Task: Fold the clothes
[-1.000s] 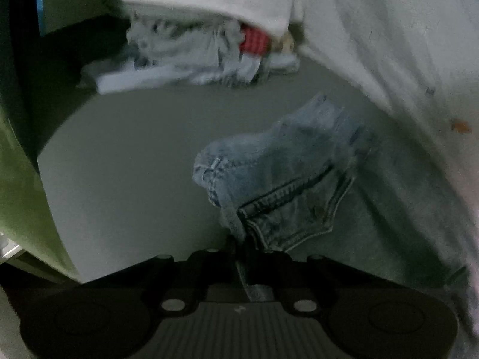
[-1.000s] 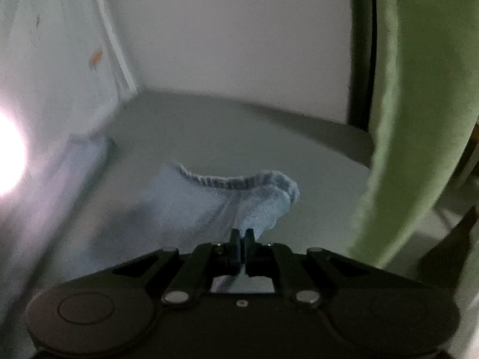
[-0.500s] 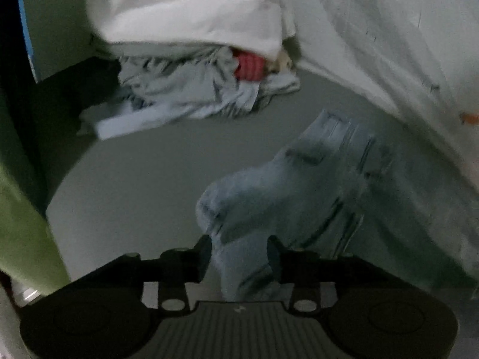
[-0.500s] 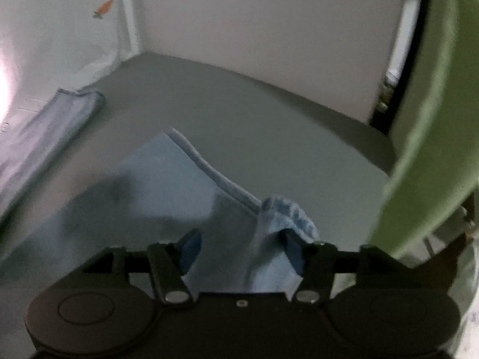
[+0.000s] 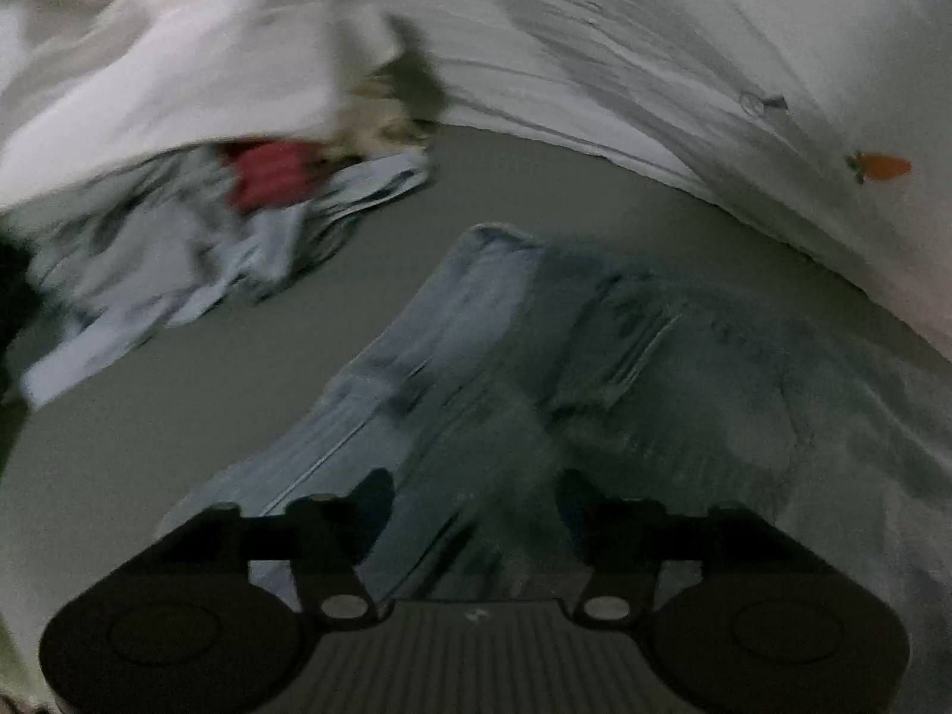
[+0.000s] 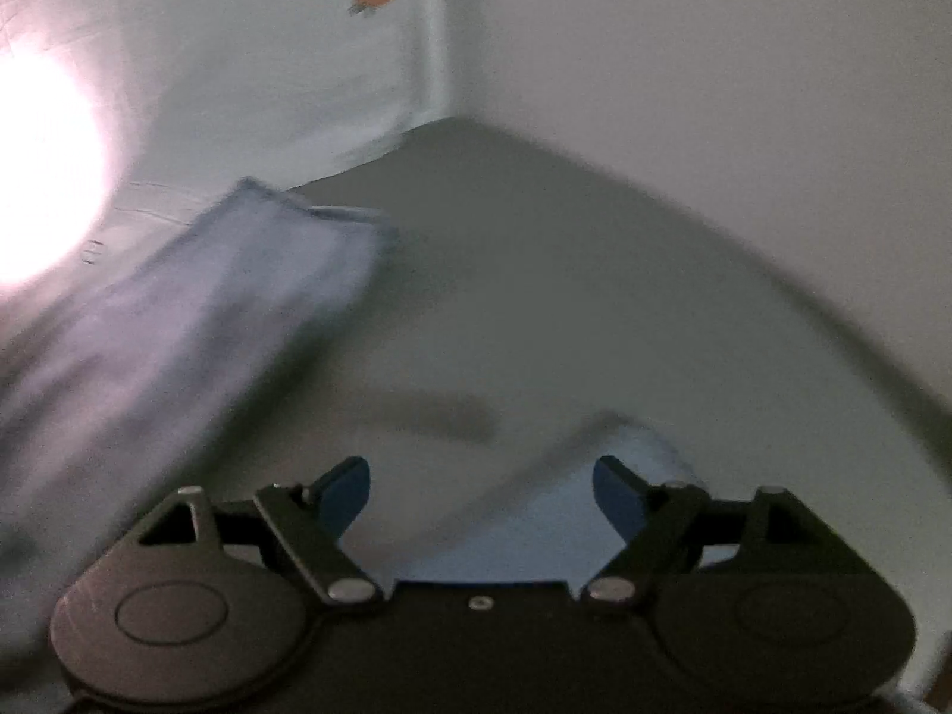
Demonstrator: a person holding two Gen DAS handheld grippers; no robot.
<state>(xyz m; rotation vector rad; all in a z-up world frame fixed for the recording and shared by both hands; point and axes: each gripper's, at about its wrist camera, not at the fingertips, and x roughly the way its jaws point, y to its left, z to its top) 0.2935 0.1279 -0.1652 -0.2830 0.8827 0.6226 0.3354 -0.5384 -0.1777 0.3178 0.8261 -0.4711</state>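
Blue denim jeans [image 5: 535, 369] lie flat on grey bed sheet [image 5: 178, 416], lower middle of frame. Left gripper [image 5: 474, 497] wide apart, empty. Right gripper [image 6: 481, 485] wide apart, empty. Cloth thick, soft, floppy; best grab at hem edge.

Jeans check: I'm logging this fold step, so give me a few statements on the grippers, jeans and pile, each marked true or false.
1. The left gripper is open over the jeans. True.
2. The right gripper is shut on the jeans. False: its jaws stand apart, holding nothing.
3. A pile of clothes lies beyond the jeans, to the left. True.
4. The pile has something red in it. True.
5. The jeans hang in the air. False: they lie on the grey surface.
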